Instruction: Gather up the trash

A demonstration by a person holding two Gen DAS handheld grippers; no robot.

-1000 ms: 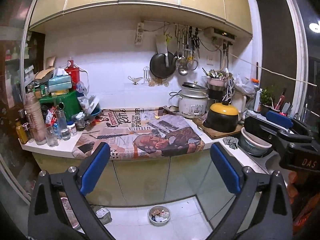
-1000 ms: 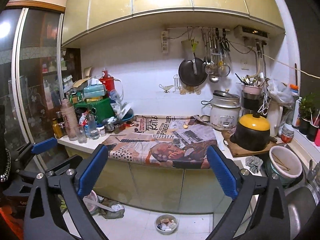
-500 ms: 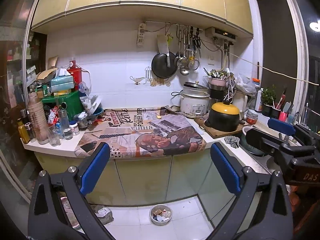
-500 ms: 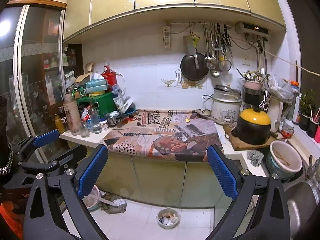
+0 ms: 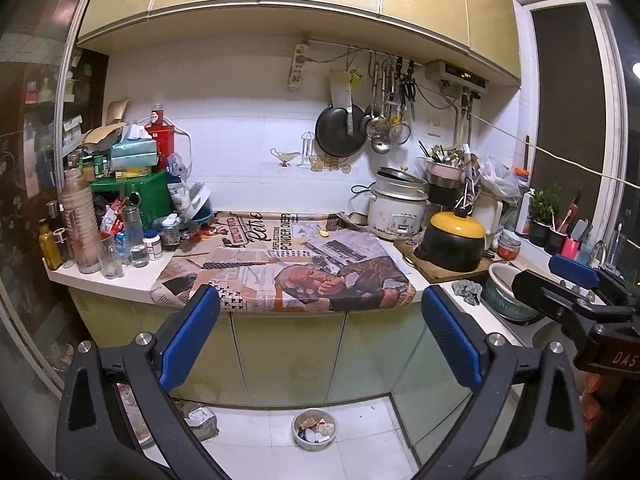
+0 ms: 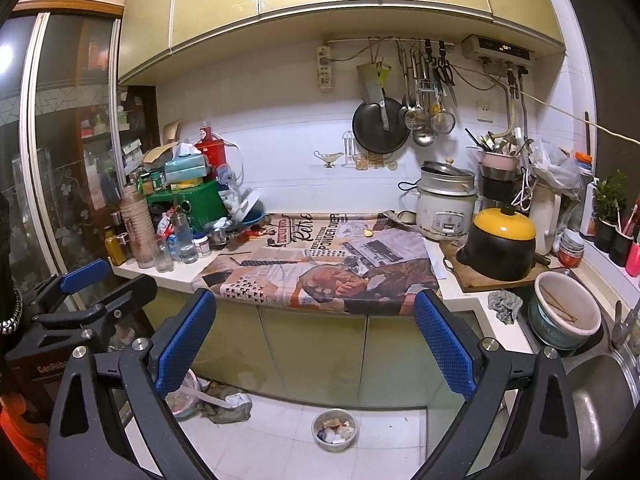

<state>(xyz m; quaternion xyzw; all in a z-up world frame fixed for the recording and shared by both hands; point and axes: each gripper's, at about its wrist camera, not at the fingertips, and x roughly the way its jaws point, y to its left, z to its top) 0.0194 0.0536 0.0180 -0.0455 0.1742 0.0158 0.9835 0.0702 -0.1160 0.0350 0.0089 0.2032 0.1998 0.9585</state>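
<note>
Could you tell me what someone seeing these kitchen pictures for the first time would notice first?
Probably the printed cloth spread over the middle of the counter, its front edge hanging over the cabinets. Next, the black pot with a yellow lid on a board at the right, and the black pan hanging on the wall above. On the floor sits a small bowl of scraps, and both hand-held grippers, left and right, are open and empty.

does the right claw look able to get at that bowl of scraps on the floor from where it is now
Probably yes, after a long drop. The right claw is open and empty, held up near counter height, while the bowl of scraps sits on bare floor tiles below it with nothing between. The rag pile lies off to the side.
</note>
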